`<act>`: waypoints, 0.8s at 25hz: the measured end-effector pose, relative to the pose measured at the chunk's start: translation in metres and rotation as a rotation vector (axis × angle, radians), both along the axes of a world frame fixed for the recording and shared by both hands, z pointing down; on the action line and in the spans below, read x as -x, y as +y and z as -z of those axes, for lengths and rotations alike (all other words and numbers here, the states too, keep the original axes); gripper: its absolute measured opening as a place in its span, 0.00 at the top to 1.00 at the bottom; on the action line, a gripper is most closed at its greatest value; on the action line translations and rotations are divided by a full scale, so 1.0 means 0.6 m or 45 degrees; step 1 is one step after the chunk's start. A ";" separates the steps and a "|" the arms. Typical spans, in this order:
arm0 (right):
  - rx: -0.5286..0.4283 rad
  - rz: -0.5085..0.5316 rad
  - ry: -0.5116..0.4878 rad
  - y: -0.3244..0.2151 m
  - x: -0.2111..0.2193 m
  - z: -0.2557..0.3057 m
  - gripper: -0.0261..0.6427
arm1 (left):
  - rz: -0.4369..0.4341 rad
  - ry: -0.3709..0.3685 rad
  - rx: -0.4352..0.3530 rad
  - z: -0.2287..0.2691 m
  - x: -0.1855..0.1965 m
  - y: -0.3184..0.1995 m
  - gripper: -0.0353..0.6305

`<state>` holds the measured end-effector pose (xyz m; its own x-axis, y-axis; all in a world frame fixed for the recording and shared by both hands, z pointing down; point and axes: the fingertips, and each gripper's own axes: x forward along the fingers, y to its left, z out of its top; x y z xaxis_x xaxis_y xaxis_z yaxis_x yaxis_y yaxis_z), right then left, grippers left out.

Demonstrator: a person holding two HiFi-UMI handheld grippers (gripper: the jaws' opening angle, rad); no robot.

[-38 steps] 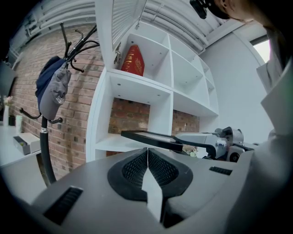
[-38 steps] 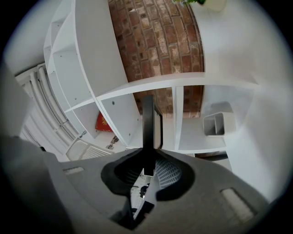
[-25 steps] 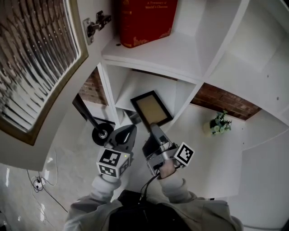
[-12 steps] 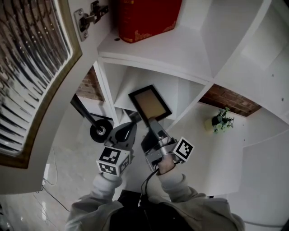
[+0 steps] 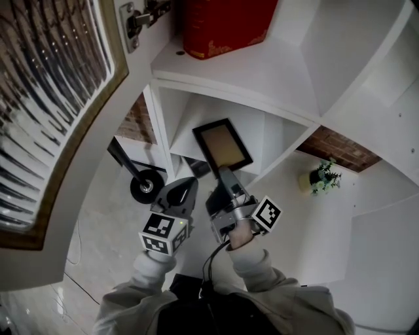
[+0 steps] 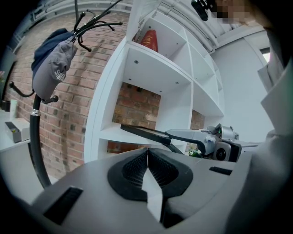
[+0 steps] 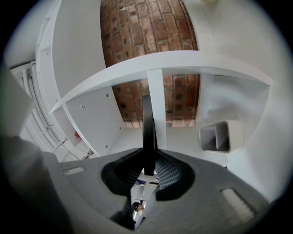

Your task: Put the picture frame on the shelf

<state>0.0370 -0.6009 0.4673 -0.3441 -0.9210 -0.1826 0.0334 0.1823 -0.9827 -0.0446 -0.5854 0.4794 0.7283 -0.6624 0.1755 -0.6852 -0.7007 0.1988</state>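
Looking steeply down from a head camera at a white shelf unit (image 5: 275, 72) of smooth, matt painted boards that divide it into square open compartments. A rough red brick wall (image 5: 334, 147) shows through the open backs.

A person in pale grey sleeves (image 5: 252, 268) holds a grey plastic tongs-like gripper in each hand. The right gripper (image 5: 226, 173) is clamped on the lower edge of the picture frame (image 5: 222, 145), a flat rectangle with a thin black border around a plain tan panel. Its jaws stand only slightly apart, with the ribbed black pads pressed on either face of the frame. The right gripper view shows the frame edge-on, as a narrow dark strip rising from between the pads.

The frame is held in the air at the mouth of a compartment, under the board that carries a glossy red book (image 5: 222, 23) with gold trim. In the left gripper view it is a thin slab lying nearly level just above the compartment's bottom board. Whether it touches that board cannot be told.

The left gripper (image 5: 188, 186) hangs just beside the right one, its ridged pads pressed together with nothing between them. Each gripper carries a cube (image 5: 163, 233) with black-and-white square markers.

A small leafy green plant (image 5: 324, 178) sits on a white board to the right. At far left is a brown-edged door (image 5: 52, 98) with ribbed glass and a metal hinge (image 5: 145, 18)
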 end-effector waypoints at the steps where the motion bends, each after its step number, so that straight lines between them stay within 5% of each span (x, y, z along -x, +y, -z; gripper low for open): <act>1: 0.002 -0.002 0.001 -0.003 0.000 0.000 0.86 | 0.002 0.000 -0.001 0.000 0.002 -0.001 0.94; 20: 0.057 -0.039 0.029 -0.019 -0.005 -0.002 0.86 | 0.024 0.005 -0.006 0.005 0.006 0.007 0.94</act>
